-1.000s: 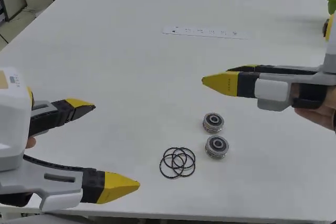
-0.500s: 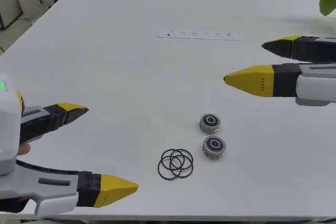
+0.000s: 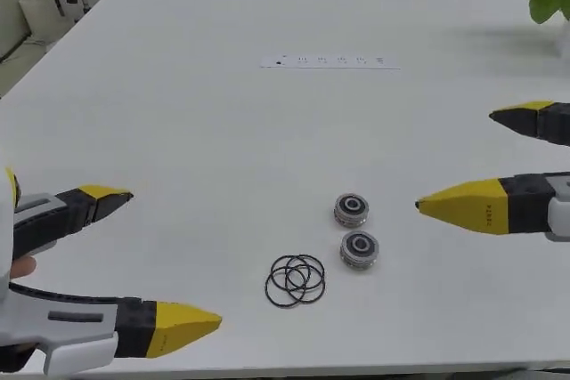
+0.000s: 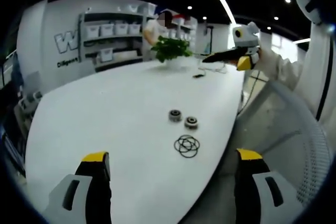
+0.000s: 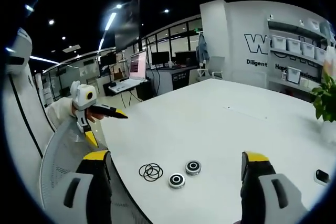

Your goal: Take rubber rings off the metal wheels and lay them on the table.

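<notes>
Left gripper [image 3: 147, 260] & right gripper [image 3: 456, 161] both w/ jaws spread wide. Btw them on the table [image 3: 223, 131]: far wheel [image 3: 351, 209] just beside near wheel [image 3: 359, 249], w/ the pile of rubber rings [image 3: 295, 279] near the latter.

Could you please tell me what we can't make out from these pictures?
The rings overlap in a pile and are too small to count in any view.
The wheels are too small to tell whether rubber is left on them.
The strip, head view: markings too small to read.
The right gripper, head view: body cut off by the right edge.
</notes>
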Available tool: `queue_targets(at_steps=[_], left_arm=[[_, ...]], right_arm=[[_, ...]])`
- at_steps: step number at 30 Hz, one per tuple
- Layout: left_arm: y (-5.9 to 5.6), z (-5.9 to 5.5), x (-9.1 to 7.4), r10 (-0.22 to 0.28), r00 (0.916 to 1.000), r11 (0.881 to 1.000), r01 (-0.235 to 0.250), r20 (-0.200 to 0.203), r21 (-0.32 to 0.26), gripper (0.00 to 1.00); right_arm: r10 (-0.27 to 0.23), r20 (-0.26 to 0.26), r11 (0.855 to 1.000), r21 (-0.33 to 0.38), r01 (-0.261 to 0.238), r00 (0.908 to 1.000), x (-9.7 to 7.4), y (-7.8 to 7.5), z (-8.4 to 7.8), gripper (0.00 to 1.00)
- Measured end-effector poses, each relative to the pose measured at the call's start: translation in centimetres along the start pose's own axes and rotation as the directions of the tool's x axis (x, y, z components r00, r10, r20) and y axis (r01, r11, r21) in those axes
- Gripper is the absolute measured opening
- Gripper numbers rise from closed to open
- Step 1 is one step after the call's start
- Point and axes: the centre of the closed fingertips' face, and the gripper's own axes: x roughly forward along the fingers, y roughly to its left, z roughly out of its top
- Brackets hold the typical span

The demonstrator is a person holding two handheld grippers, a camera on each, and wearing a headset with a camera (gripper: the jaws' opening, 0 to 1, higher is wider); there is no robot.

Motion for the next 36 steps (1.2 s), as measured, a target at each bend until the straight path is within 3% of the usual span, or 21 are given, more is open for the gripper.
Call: queue_targets(at_steps=[17,31,36], left_arm=[[1.1,-0.9,-0.3,0.028,0.9996,0.999,-0.029,-0.008,-0.03,1.0],[1.6,-2.0,-0.4,0.036,0.9989,0.997,-0.038,-0.03,-0.061,1.0],[1.9,-2.5,-0.5,0.038,0.9986,0.996,-0.04,-0.036,-0.077,1.0]], right_arm=[[-0.05,-0.107,0.993,0.1,0.061,0.993,-1.5,-1.2,-6.5,1.0],[-0.036,-0.208,0.981,0.179,0.074,0.9774,-1.5,-0.8,-11.5,1.0],[-0.03,-0.223,0.976,0.204,0.077,0.9743,-1.4,-0.5,-12.5,1.0]])
